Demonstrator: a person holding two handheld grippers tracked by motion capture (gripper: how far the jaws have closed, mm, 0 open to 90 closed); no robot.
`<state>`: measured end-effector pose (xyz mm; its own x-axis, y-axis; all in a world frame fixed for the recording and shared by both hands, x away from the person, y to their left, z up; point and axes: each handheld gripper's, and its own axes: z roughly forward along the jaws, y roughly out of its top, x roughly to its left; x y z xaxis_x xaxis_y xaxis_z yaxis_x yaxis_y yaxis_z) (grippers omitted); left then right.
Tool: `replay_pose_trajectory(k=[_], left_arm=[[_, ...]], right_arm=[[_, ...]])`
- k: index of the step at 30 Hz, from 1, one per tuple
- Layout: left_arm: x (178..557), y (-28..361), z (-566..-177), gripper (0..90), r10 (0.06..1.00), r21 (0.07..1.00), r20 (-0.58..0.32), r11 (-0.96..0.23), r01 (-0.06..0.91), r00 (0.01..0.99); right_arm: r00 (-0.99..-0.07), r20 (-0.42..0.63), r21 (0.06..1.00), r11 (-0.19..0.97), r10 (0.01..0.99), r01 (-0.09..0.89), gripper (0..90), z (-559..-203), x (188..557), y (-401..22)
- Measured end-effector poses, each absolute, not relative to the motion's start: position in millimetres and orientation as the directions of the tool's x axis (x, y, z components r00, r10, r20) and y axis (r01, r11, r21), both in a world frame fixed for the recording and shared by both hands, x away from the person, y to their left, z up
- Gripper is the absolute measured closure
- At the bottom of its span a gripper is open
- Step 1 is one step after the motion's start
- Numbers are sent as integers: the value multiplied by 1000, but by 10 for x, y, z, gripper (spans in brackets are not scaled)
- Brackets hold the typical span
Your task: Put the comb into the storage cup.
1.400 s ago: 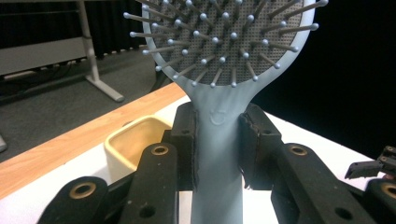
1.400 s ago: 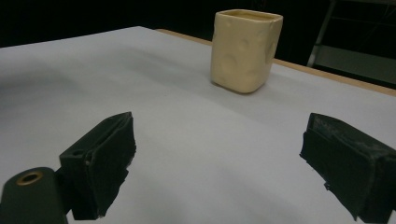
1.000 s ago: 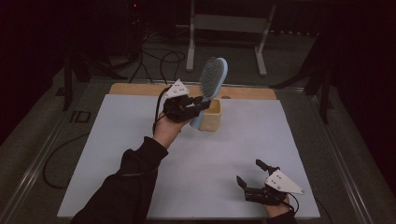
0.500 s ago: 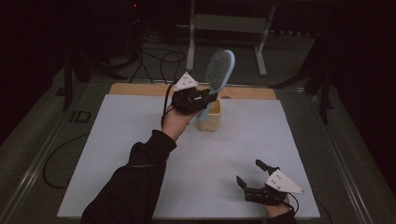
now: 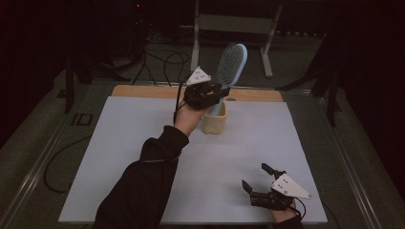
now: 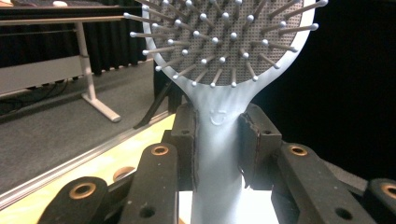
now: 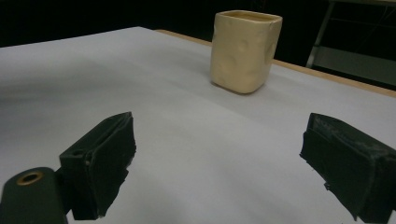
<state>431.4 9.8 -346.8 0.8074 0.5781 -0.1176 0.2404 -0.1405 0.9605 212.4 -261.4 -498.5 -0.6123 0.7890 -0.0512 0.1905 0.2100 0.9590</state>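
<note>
A light blue hairbrush [image 5: 232,62] stands almost upright, bristle head up, with my left gripper [image 5: 217,90] shut on its handle. In the left gripper view both pads press the handle [image 6: 218,154] just below the head [image 6: 229,42]. A cream square cup [image 5: 213,123] stands on the white sheet right under the brush. In the high view the handle's lower end overlaps the cup's mouth; whether it is inside I cannot tell. My right gripper [image 5: 255,176] rests open near the table's front right, nothing between its jaws [image 7: 224,154], facing the cup [image 7: 245,49].
The white sheet [image 5: 119,157] covers most of the table, with a wooden strip [image 5: 143,91] along its far edge. Behind the table are a white metal stand [image 5: 267,43] and cables on the dark floor. A person's dark sleeve [image 5: 143,186] crosses the sheet's left half.
The left hand has carried the brush to the right and slightly up, and stood it more upright over the cup. The right gripper has stayed put.
</note>
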Motion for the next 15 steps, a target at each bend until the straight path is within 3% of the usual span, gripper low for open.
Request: replay_pose_trajectory(k=[15], left_arm=[[4607,0,-3540,703,575,964,-110,-136,227,811]], right_arm=[[-618,-46,959,208,785,192,94,-4993,2124,-2607]])
